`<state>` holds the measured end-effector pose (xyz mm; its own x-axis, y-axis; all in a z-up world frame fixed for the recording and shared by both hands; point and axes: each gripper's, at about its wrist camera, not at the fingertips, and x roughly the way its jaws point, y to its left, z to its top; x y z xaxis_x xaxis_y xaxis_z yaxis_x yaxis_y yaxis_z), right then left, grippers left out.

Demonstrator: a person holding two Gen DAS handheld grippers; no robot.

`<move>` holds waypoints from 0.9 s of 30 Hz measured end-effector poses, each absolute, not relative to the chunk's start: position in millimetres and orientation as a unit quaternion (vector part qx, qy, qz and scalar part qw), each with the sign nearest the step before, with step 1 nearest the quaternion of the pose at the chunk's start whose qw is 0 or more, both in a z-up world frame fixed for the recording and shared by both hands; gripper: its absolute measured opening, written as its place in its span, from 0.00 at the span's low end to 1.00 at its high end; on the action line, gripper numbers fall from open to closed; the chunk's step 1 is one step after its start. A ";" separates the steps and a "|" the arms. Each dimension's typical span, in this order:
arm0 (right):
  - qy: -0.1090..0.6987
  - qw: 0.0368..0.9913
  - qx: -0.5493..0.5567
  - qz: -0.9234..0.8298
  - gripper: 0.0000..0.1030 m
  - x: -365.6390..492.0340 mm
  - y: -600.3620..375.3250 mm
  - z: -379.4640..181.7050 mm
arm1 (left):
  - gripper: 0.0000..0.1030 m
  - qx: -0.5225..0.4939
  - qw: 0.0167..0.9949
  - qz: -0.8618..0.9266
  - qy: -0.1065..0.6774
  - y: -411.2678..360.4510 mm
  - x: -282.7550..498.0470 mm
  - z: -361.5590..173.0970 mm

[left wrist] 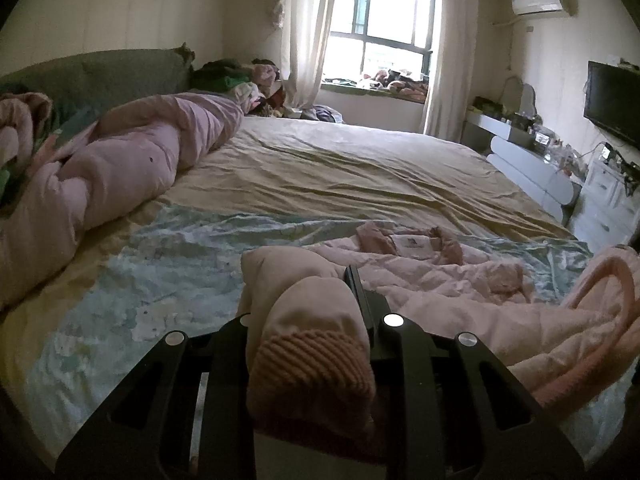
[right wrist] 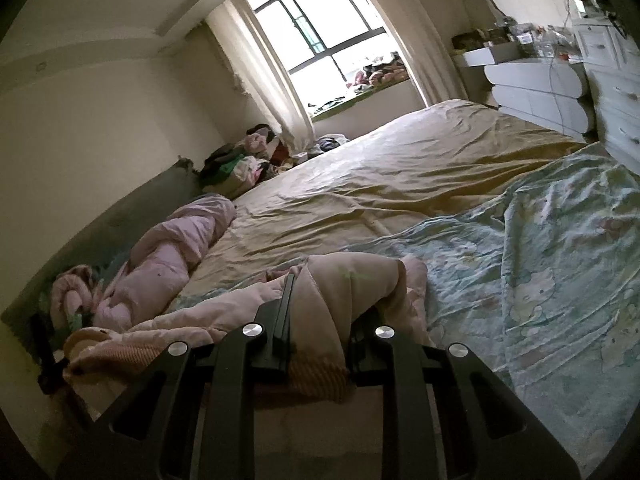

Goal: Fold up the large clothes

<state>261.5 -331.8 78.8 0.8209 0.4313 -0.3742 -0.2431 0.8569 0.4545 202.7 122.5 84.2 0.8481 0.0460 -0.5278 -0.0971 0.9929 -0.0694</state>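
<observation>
A big pink jacket (left wrist: 448,284) lies spread on the bed (left wrist: 360,168), on top of a light blue sheet (left wrist: 152,280) with cartoon cats on it. The jacket is soft and quilted. Its collar (left wrist: 412,242) with a white label faces up, near the middle of the jacket.

The left tongs (left wrist: 316,312) are clenched on one sleeve of the jacket. The ribbed pink cuff (left wrist: 312,372) bulges out between the two black fingers, close to the camera. The sleeve is lifted up a bit off the sheet.

The right tongs (right wrist: 320,312) are clenched on the jacket too. They pinch a fold of pink cloth (right wrist: 352,280) with a ribbed edge (right wrist: 316,376) hanging down near the camera. In this view the rest of the jacket trails off to the left, low on the bed.

Past the blue sheet the bed is covered with a wrinkled tan sheet (left wrist: 352,160). A rolled-up pale purple quilt (left wrist: 132,152) lies along the green headboard (left wrist: 100,72). A pile of clothes (left wrist: 240,80) sits at the far corner of the bed, near the white curtain (left wrist: 304,28). The window (left wrist: 380,12) is bright. On the wall there is a white air conditioner (left wrist: 538,0) and a black TV (left wrist: 612,100). White drawers (left wrist: 604,200) stand beside the bed.
</observation>
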 end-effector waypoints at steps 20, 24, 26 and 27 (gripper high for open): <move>0.211 0.953 0.168 0.140 0.18 371.7 -296.7 112.5 | 0.16 -0.040 0.957 0.060 0.280 145.2 285.6 88.5; 0.233 0.956 0.139 0.116 0.19 397.3 -281.8 86.7 | 0.17 -0.041 0.952 0.068 0.297 148.5 297.6 65.0; 0.251 0.953 0.138 0.102 0.19 406.9 -279.8 71.8 | 0.18 -0.031 0.948 0.071 0.307 147.8 305.9 49.5; 0.261 0.951 0.137 0.096 0.19 412.0 -279.3 62.8 | 0.19 -0.027 0.947 0.073 0.311 148.2 309.5 44.9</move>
